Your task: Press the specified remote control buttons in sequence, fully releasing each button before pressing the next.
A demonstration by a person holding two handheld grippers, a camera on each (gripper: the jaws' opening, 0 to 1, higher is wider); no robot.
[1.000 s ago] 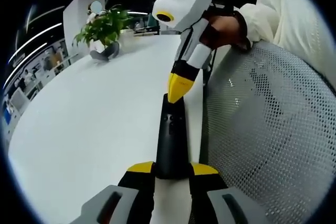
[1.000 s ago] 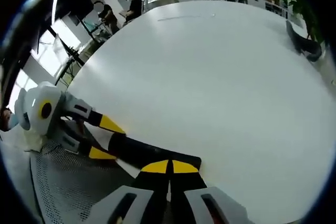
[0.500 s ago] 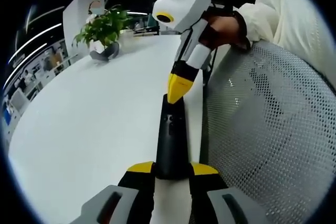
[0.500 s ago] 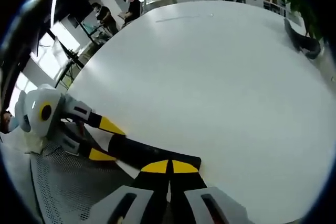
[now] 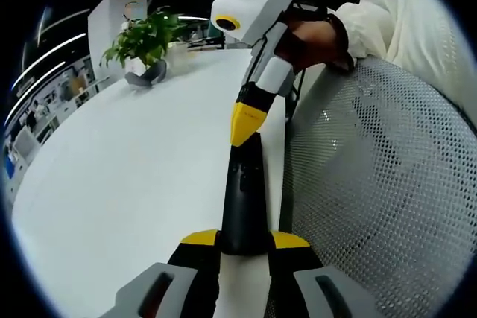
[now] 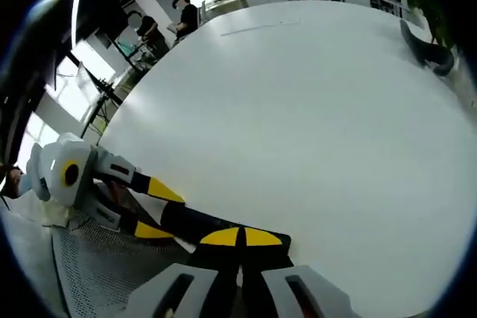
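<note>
Remote control (image 5: 243,202), black, lies along the desk (image 5: 127,169) edge beside a mesh chair back (image 5: 373,184), gripped at its near end by the left tool (image 5: 244,240). Right tool (image 5: 243,121), jaws closed empty, hovers just above its far end.

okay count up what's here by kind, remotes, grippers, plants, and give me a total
Remote control: 1
Grippers: 2, the left gripper and the right gripper
Potted plant: 1
Total: 4
</note>
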